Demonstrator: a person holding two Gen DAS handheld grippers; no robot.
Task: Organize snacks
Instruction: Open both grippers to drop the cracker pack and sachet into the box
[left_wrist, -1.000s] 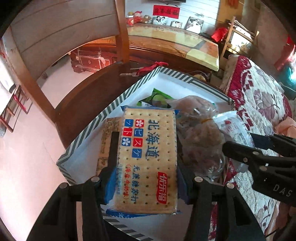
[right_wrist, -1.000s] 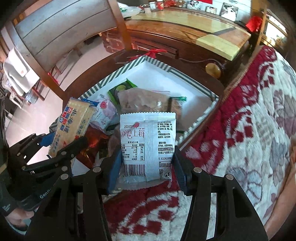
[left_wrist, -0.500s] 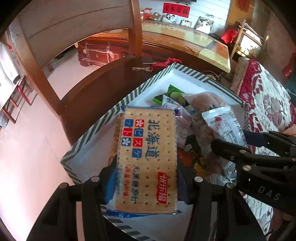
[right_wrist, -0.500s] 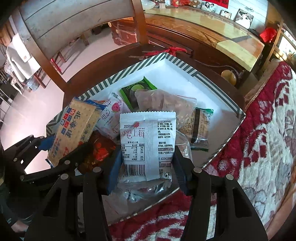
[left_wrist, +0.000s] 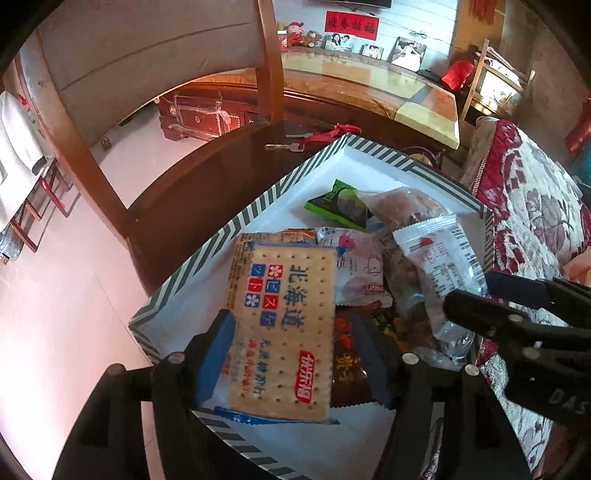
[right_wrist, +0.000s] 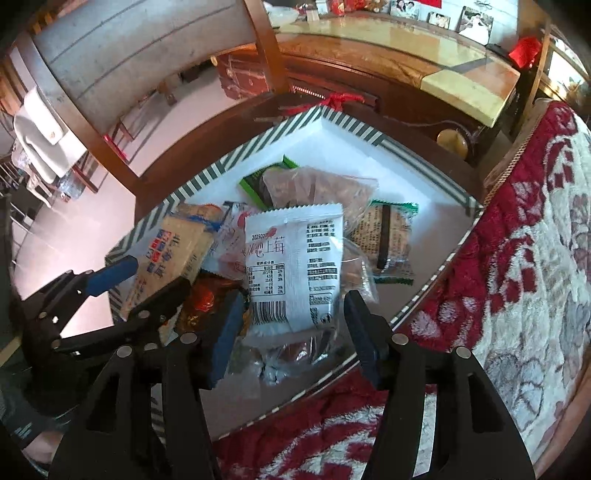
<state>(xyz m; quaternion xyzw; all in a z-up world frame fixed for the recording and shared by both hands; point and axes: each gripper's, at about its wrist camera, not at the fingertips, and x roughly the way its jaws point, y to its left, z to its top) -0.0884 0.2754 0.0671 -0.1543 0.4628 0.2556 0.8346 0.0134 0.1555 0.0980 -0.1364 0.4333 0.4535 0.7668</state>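
Observation:
A white box with a striped rim (left_wrist: 207, 266) (right_wrist: 354, 125) holds several snack packets. Over its near-left corner my left gripper (left_wrist: 295, 358) (right_wrist: 147, 280) has its jaws opening. The cracker packet (left_wrist: 280, 325) (right_wrist: 173, 251) lies tilted between them, with a gap at the right finger. My right gripper (right_wrist: 293, 332) (left_wrist: 476, 291) hangs over the box's near-right side, jaws also opening. The white strawberry packet (right_wrist: 295, 258) (left_wrist: 439, 258) rests between them on the pile, free of both pads.
A green packet (left_wrist: 332, 206), a clear bag of brown snacks (right_wrist: 325, 188), a pink packet (left_wrist: 358, 266) and a brown green-edged packet (right_wrist: 391, 240) lie in the box. Keys with a red ribbon (left_wrist: 325, 136) lie beyond it. A red floral blanket (right_wrist: 517, 258) is at right, a chair back (left_wrist: 147, 74) behind.
Both grippers' jaws have widened. The cracker packet and the white packet have come loose from the pads and settled onto the pile in the box.

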